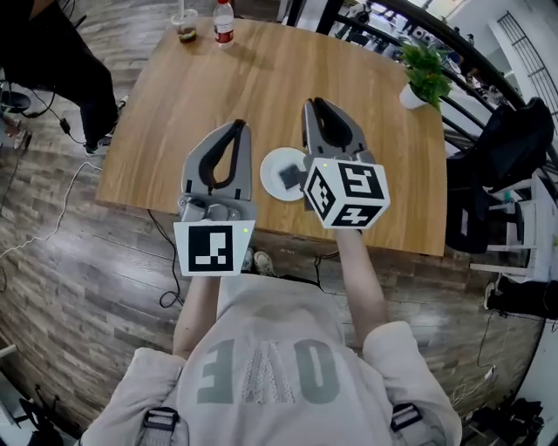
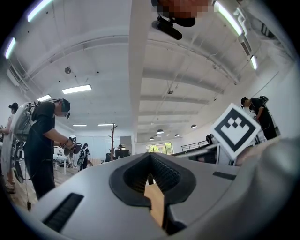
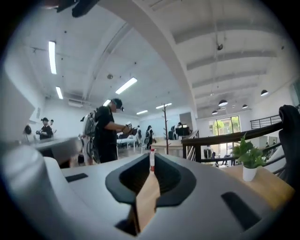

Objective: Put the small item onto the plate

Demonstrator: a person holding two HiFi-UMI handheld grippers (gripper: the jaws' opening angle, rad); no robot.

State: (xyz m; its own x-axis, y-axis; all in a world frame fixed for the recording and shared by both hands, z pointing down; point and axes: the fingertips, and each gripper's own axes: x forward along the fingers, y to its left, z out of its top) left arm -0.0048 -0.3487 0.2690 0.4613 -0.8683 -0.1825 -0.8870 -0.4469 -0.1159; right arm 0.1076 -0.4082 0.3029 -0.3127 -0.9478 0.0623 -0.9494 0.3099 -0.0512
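Two grippers with nothing in them over the wooden table (image 1: 261,78), task apparently finished.
Left gripper (image 1: 236,126) and right gripper (image 1: 313,105) hang clenched above the table's near edge. Between them, by that edge, the white plate (image 1: 271,163) carries the small dark item (image 1: 290,177). Next probably calls only for drawing clear.

Plate (image 1: 277,174) near table (image 1: 261,96) front edge, small item (image 1: 289,177) on it. Cup (image 1: 185,24) and bottle (image 1: 224,23) side by side at far edge, left; potted plant (image 1: 425,74) at far right corner.
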